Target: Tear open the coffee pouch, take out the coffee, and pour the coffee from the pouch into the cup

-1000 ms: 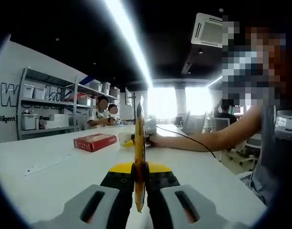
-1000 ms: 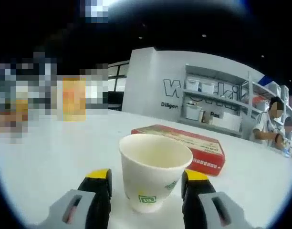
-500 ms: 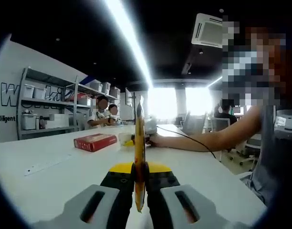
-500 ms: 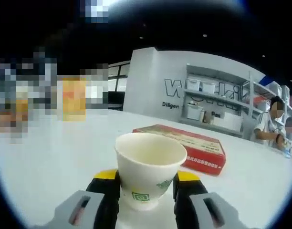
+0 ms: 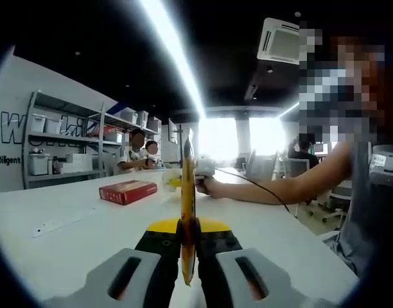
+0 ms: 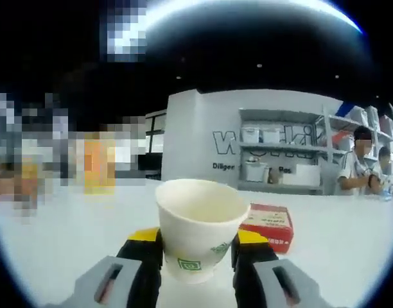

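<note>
The room is big, with a dark ceiling (image 5: 106, 58). A long bright light strip (image 5: 174, 54) runs along it, and a square air vent (image 5: 280, 42) sits in it near the light. Far off, big windows (image 5: 238, 138) glow white. A wide white table (image 5: 68, 237) stretches toward them. A white wall (image 6: 203, 138) has large dark letters (image 6: 232, 142) on it. Beside the wall stand metal shelves (image 5: 58, 141) that hold white boxes (image 5: 37, 163). Two people (image 5: 142, 154) sit at the far end of the table near the shelves. Office chairs (image 5: 293, 168) stand close to the windows.
</note>
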`<state>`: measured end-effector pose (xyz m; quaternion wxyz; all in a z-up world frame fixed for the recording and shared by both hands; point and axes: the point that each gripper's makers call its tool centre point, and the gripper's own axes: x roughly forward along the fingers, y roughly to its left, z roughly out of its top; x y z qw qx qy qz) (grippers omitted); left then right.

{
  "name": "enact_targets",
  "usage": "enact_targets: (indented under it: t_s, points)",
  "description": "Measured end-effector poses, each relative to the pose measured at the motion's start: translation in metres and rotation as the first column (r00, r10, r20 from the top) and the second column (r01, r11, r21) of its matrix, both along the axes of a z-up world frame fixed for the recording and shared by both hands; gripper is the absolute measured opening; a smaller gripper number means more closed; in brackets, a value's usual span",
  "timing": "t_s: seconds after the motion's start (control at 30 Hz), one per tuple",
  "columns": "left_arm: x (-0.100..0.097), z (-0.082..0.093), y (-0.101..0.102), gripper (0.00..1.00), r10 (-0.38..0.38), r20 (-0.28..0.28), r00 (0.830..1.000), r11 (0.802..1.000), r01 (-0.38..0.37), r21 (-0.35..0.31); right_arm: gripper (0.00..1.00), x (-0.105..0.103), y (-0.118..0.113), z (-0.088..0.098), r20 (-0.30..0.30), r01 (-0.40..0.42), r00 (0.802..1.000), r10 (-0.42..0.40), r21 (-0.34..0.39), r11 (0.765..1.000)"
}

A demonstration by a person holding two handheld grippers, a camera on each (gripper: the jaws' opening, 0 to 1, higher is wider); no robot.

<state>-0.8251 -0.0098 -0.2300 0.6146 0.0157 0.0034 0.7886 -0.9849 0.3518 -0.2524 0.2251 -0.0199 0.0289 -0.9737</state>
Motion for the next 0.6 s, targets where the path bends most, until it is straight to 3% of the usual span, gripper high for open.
enact_targets:
  t_s: [0.23, 0.43, 0.6]
  points:
    - [-0.001, 0.000, 0.000, 0.11, 0.001, 0.003, 1.000, 1.000, -0.001, 0.005, 0.42, 0.009, -0.044, 0.019, -0.052, -0.117, 0.992, 0.115, -0.029, 0.993]
    - [0.001, -0.001, 0.001, 0.11, 0.000, 0.001, 1.000, 1.000, 0.000, 0.001, 0.41, 0.017, -0.085, 0.011, -0.037, -0.204, 0.978, 0.205, 0.035, 0.978]
    - [0.000, -0.001, 0.000, 0.11, 0.004, 0.001, 1.000, 1.000, -0.004, 0.002, 0.41, 0.020, -0.110, 0.011, -0.027, -0.272, 0.962, 0.273, 0.039, 0.961]
